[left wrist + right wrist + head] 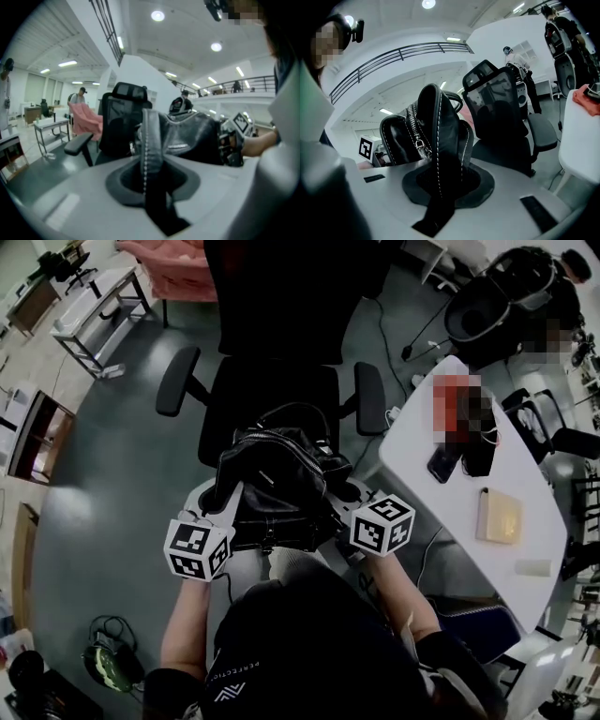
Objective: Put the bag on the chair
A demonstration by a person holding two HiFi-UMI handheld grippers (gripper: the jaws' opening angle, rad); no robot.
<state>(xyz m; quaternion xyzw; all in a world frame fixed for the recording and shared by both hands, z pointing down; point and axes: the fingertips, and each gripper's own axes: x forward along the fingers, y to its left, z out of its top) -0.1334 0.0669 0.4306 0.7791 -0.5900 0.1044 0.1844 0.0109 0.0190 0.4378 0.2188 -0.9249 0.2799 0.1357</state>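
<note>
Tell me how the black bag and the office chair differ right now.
The bag is held in the air, clamped by the left gripper and the right gripper; the chair stands on the floor, its visible seat bare. The bag is glossy, with pale stitching and a zip; the chair looks matte, with armrests and a tall back. The bag looks smaller than the chair's seat. Both are black.

A glossy grey-green floor (112, 474) spreads across the head view and catches pale reflections. A metal-framed table (94, 320) stands at ten o'clock, with a pink cloth (178, 273) at eleven. A white tabletop (412, 474) fills three o'clock, and a wooden shelf unit (37, 437) sits at nine. Overhead, round ceiling lights (158, 15) glow above a white wall (140, 70), and a railed balcony (393, 56) curves past.
</note>
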